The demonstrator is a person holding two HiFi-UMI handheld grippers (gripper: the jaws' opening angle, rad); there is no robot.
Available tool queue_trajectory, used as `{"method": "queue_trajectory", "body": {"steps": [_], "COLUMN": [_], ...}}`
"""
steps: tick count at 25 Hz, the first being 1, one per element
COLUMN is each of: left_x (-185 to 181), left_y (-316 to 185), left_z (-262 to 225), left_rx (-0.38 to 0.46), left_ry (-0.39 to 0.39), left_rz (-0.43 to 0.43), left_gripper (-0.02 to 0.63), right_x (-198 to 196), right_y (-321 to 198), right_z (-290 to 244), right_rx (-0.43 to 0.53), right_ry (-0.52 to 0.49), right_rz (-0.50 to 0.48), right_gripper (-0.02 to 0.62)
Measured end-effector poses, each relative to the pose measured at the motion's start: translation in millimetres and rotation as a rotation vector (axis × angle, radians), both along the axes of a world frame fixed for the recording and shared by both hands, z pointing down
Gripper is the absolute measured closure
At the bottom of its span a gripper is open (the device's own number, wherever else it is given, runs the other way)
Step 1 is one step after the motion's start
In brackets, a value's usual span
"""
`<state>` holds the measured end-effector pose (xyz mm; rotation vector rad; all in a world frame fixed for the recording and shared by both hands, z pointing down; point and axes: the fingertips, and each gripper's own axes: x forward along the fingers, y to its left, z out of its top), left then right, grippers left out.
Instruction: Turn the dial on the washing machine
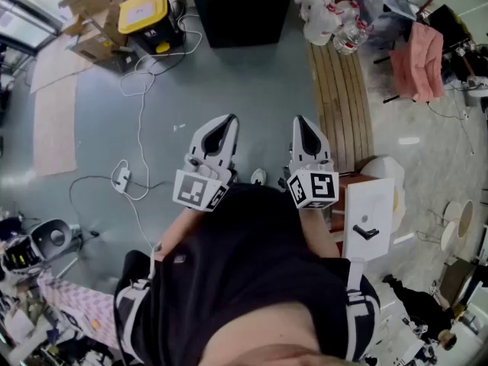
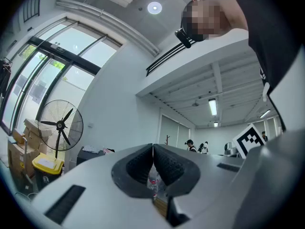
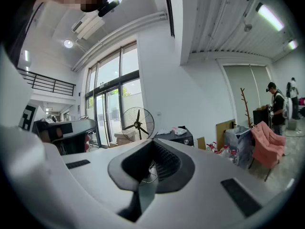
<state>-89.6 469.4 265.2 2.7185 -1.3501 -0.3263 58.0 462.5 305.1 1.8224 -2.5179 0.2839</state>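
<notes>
Although the washing machine (image 1: 242, 10) stands well ahead across the floor (image 1: 252, 90), both tools are near the person (image 1: 252, 280): left tool (image 1: 228, 120) and right tool (image 1: 300, 120) each pressed together, holding nothing.

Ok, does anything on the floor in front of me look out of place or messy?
Yes: a white cable snakes loose across the grey floor to a plug block, which could trip someone. Nothing looks spilled or broken.

Grey floor (image 1: 252, 90), wood bench (image 1: 343, 105), tall windows (image 3: 112, 94) w/ fan (image 3: 137, 124).
</notes>
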Motion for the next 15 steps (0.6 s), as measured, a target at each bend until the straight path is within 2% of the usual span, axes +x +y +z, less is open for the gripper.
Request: {"method": "queue_trajectory", "body": {"steps": [13,15], "left_x": [6,10], "left_y": [11,12], "left_z": [-3,-3], "left_rx": [0.008,0.006], "left_ry": [0.001,-0.001], "left_rz": [-0.002,-0.002], "left_gripper": [0.583,0.584], "right_x": [5,8], "right_y": [10,7], "right_z": [-9,-3], "right_rx": [0.039,0.019], "right_ry": [-0.026,-0.037], "right_rz": [-0.004,-0.009], "right_gripper": [0.566,0.403]}}
